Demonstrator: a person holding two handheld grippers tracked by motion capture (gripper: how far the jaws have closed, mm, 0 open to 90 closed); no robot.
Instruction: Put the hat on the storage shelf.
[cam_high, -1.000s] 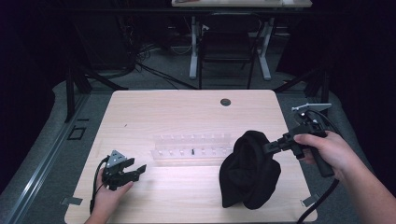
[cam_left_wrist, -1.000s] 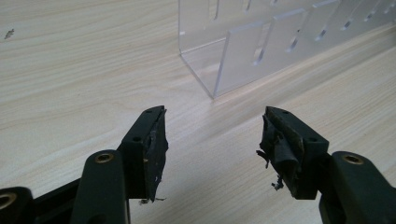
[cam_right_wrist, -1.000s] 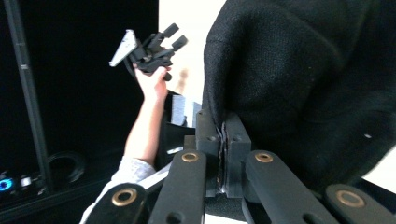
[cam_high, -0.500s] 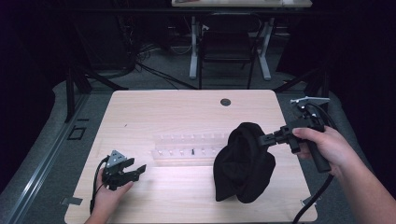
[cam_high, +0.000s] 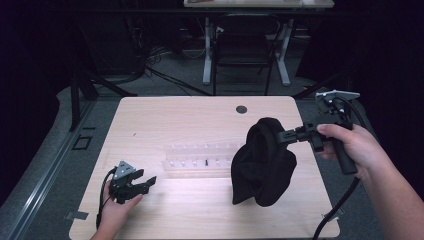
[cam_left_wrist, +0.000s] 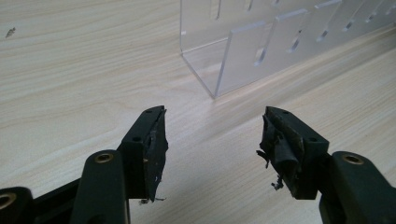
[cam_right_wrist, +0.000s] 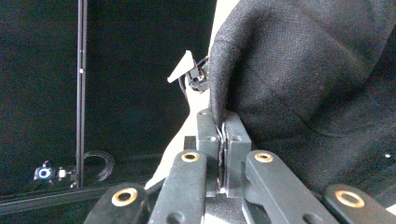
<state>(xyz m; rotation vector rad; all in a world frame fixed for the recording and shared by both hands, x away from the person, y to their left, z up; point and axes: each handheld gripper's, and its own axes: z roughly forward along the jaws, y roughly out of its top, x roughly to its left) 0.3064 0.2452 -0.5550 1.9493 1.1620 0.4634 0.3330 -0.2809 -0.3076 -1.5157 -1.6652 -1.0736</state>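
While hanging: black cloth (cam_high: 263, 162) is dangling above the table's right half, pinched by one upper fold so its bulk is drooping free, its lower end close to or brushing the wood; contact cannot be told.
Right gripper: right gripper (cam_high: 291, 135) is reaching in from the right edge, jaws pressed tight on a thin fold of the cloth (cam_right_wrist: 299, 74), gripping an edge so the fabric is opening out under its own weight.
Clear rack: clear slotted rack (cam_high: 197, 157) is sitting mid-table, just left of the cloth, its far end partly hidden behind it.
Left gripper: left gripper (cam_high: 142, 183) is resting near the front-left corner, jaws spread wide and holding nothing, waiting short of the rack's near corner (cam_left_wrist: 210, 70).
Table: table (cam_high: 175, 115) is carrying little else.
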